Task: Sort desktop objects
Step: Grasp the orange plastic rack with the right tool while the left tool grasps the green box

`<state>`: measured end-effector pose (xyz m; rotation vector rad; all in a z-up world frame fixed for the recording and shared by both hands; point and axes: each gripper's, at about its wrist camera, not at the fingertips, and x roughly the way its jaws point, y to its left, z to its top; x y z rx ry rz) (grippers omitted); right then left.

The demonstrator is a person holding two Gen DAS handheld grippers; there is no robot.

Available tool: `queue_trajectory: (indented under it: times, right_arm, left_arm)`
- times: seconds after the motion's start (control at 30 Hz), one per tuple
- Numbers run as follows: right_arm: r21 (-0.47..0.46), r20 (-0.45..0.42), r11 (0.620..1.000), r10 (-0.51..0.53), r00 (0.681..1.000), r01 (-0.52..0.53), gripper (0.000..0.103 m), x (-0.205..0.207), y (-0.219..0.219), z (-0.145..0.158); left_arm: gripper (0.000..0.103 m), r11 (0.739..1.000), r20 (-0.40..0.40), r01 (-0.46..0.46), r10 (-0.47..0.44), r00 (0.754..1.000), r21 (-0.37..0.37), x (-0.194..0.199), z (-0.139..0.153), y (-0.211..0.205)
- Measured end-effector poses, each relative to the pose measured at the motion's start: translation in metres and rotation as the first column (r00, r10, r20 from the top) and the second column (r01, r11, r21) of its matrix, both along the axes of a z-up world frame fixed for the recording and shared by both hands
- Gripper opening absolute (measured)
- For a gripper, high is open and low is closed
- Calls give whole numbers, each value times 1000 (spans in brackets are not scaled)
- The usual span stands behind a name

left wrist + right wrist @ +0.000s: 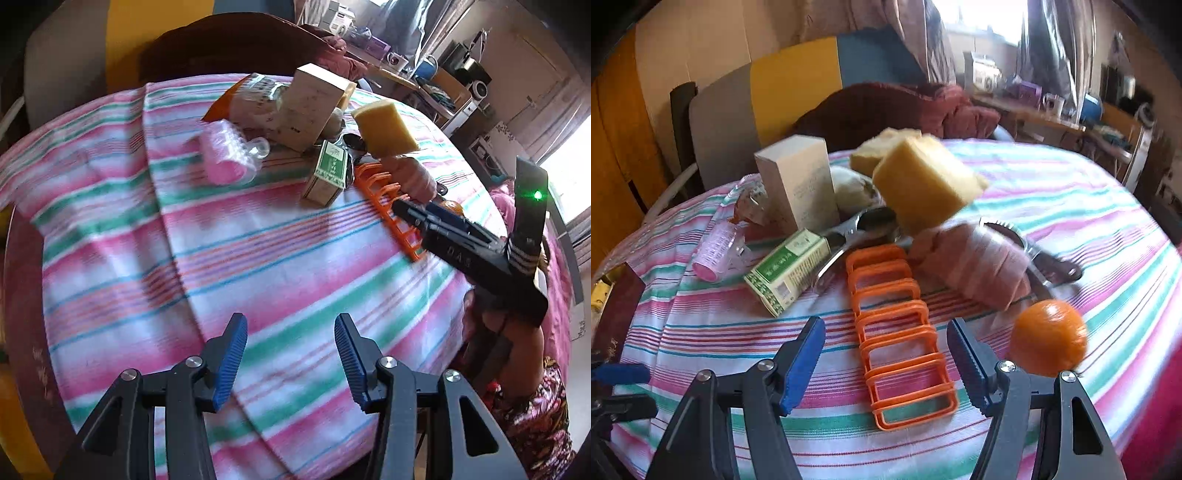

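Both grippers empty right now: your right gripper (886,363) has its jaws wide, w/ the orange rack (894,325) lying lengthwise between them on the striped cloth (1071,206), pads not touching it. Left gripper (291,360) is fairly wide too, over bare cloth. I'd say the rack's your pick: drop straight down, center it, squeeze across the narrow sides, not the thin loops. Watch the orange (1049,338) just beside your right finger, it'll roll if nudged.
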<state>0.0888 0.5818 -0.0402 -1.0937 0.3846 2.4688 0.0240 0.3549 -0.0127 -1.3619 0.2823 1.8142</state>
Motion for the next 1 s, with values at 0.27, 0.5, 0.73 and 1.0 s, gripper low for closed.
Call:
queue_trajectory:
  times: [0.27, 0.5, 0.73, 1.0]
  right_arm:
    - [66, -10, 997, -28, 1000, 29, 52, 10, -15, -24]
    - [46, -57, 998, -46, 997, 48, 52, 19, -14, -27]
    - [44, -62, 998, -46, 997, 49, 52, 18, -13, -26]
    - [73, -52, 996, -47, 998, 51, 51, 15, -16, -26]
  left_arm:
    - [50, 999, -60, 42, -43, 997, -10, -21, -3, 67]
    - [50, 997, -57, 62, -65, 996, -52, -38, -18, 119]
    - [47, 996, -92, 64, -69, 993, -58, -50, -32, 135]
    - [31, 987, -230, 129, -148, 962, -94, -30, -34, 121]
